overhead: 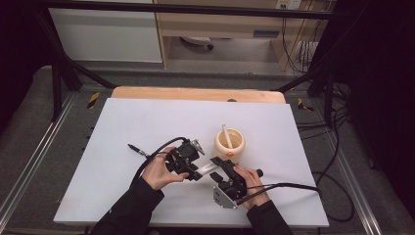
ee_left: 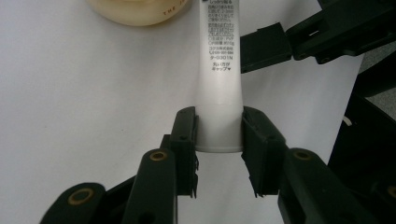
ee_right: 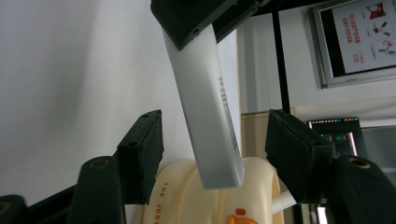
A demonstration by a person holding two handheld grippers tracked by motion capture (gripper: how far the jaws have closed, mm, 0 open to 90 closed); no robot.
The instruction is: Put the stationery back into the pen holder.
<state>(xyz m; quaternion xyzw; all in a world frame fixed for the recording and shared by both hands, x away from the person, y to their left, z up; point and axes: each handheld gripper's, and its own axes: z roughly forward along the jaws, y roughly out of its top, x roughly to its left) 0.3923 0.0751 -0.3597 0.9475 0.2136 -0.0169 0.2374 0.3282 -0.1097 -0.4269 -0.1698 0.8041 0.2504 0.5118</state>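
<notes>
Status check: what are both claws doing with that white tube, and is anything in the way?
Left claw shut on white tube. Right claw open around its free end, not touching. Cream cup just beyond; black pen well clear.

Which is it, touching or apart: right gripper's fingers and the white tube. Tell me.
Apart. The right gripper view shows the white tube hanging between the right gripper fingers with clear gaps either side.

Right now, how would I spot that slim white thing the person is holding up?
Find the white table, then the cream pot near its middle. Just in front of it, between the two hands, is a flat white tube with small black print, clamped at one end by the left tool. Unlike the white stick standing in the pot, it is held above the table.
</notes>
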